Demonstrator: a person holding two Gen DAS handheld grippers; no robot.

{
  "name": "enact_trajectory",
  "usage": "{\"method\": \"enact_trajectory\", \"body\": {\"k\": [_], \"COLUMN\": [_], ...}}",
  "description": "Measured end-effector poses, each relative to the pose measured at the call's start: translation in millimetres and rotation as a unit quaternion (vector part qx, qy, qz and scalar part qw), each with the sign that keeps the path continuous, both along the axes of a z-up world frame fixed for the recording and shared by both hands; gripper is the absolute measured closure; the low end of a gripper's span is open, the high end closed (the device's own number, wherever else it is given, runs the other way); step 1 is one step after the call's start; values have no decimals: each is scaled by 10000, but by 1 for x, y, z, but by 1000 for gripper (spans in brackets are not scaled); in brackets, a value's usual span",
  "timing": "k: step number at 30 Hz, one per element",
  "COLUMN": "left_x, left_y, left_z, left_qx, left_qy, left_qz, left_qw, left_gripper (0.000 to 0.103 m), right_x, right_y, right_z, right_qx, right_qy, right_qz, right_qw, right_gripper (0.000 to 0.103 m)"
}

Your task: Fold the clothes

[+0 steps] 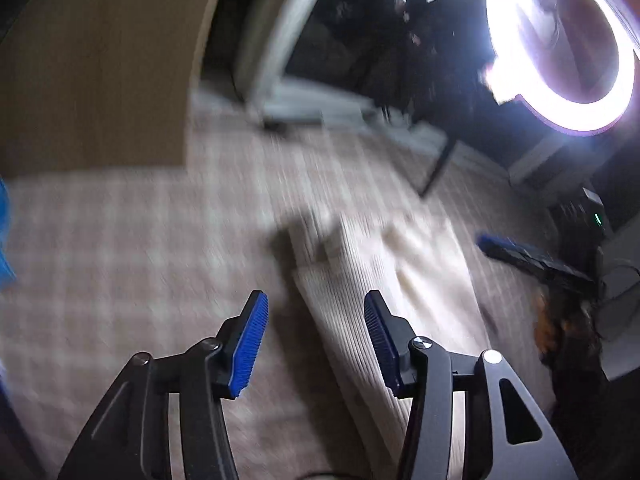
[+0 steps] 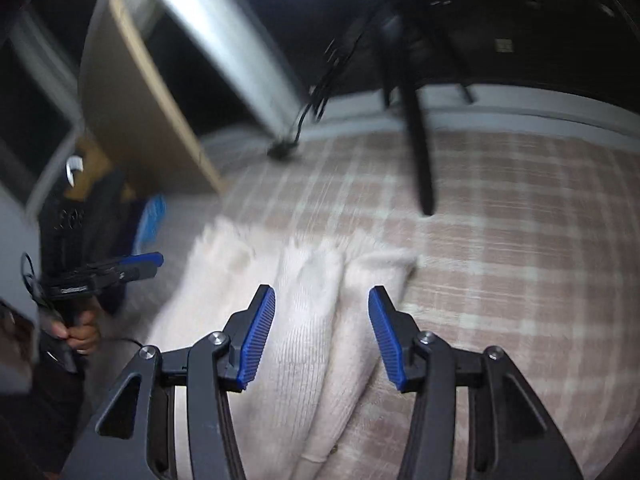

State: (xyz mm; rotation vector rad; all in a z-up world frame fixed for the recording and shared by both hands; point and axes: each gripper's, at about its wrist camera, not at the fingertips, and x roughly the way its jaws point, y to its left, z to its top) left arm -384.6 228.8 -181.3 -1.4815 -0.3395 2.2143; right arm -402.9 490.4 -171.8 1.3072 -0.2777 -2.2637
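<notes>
A cream ribbed knit garment lies folded into a long strip on a pink checked bed sheet. My left gripper hovers over the strip's left edge, open, its blue pads holding nothing. In the right wrist view the same garment shows several lengthwise folds. My right gripper is open above its near part, with nothing pinched. The right gripper appears at the right of the left wrist view. A hand holds the left gripper at the left of the right wrist view. Both views are motion-blurred.
A lit ring light stands beyond the bed, and its black tripod leg rests on the checked sheet. A wooden panel borders the bed. A blue item lies near the sheet's edge.
</notes>
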Motion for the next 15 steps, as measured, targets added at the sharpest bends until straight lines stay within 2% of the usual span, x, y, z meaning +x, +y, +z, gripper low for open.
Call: {"method": "enact_trajectory", "body": {"k": [4, 6, 8, 9, 10, 11, 12, 15], "left_x": [3, -1, -4, -5, -4, -5, -5, -1], "left_y": [15, 15, 17, 20, 21, 23, 23, 30], "left_z": [-29, -33, -33, -30, -27, -24, -21, -3], "left_qx": [104, 398, 573, 509, 409, 306, 293, 119], "left_qy": [-412, -519, -519, -414, -328, -243, -195, 143], "left_qz": [-91, -17, 28, 19, 36, 65, 74, -22], "left_qw": [9991, 9979, 9970, 9978, 9986, 9992, 9994, 9998], "left_gripper": [55, 55, 58, 62, 68, 82, 93, 95], "right_x": [-18, -19, -16, -15, -13, -13, -11, -3], "right_y": [-21, -25, -32, -35, -36, -38, -34, -19], "right_z": [-23, -27, -28, -28, -29, -28, -25, -11], "right_qx": [238, 294, 304, 339, 402, 396, 221, -301], "right_qy": [-258, -293, -202, -176, -143, -106, -117, -183], "right_qz": [318, 432, 576, 634, 665, 648, 601, 446], "right_qw": [9989, 9982, 9977, 9973, 9969, 9971, 9979, 9984], "right_gripper": [55, 55, 55, 56, 68, 77, 94, 96]}}
